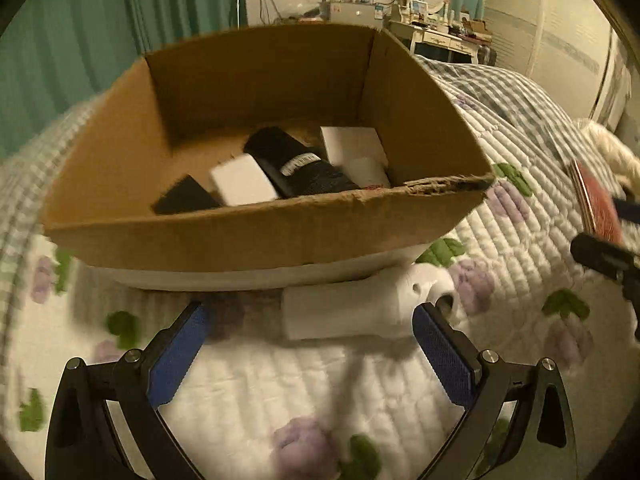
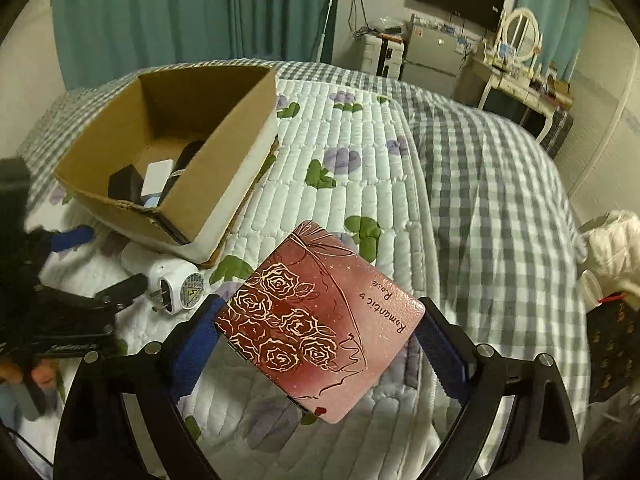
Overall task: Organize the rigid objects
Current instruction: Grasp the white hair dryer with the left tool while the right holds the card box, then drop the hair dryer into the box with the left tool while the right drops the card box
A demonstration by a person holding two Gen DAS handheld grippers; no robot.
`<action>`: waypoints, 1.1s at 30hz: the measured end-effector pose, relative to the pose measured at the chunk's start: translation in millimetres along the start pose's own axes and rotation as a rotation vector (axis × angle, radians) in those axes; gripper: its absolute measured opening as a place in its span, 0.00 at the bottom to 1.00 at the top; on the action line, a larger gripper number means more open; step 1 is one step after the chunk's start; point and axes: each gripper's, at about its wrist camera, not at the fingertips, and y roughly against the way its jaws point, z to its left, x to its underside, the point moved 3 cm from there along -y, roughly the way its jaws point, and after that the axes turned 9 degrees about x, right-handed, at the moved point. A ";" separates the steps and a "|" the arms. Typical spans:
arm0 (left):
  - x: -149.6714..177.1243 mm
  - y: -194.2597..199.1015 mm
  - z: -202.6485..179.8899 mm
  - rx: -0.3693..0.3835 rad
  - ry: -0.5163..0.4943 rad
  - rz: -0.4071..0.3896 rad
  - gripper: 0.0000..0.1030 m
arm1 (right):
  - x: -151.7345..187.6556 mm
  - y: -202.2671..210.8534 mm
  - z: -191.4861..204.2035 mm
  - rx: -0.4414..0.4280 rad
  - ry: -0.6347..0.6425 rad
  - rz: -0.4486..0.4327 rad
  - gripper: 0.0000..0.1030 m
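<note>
An open cardboard box (image 1: 256,236) sits on the bed and holds several black and white items (image 1: 244,180). It also shows in the right wrist view (image 2: 240,132). A white plug adapter (image 1: 360,308) lies on the quilt in front of the box, between the tips of my open left gripper (image 1: 316,316); it shows too in the right wrist view (image 2: 176,284). My right gripper (image 2: 320,320) is shut on a red rose-print tin (image 2: 320,324) and holds it above the quilt, right of the box. The tin's edge shows in the left wrist view (image 1: 596,204).
The bed has a white flowered quilt (image 2: 352,184) and a grey checked blanket (image 2: 492,184). A white bag and a dark patterned item (image 2: 612,344) lie at the bed's right edge. Green curtains, a dresser with mirror (image 2: 520,40) and a wall screen stand beyond.
</note>
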 end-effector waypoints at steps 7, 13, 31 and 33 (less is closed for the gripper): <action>-2.6 -22.3 -19.6 0.137 0.051 0.025 0.99 | 2.7 -7.8 -9.3 -0.075 -0.064 0.019 0.91; -2.9 -54.3 -27.8 0.115 0.065 0.100 0.99 | 4.8 -6.8 -11.6 -0.086 -0.079 0.021 0.91; -3.1 41.6 -32.2 0.096 -0.021 -0.001 0.54 | -5.3 33.5 7.2 -0.039 -0.022 -0.073 0.91; -10.0 60.8 -30.5 0.083 -0.031 -0.028 0.54 | -12.9 46.6 12.7 -0.046 -0.017 -0.096 0.91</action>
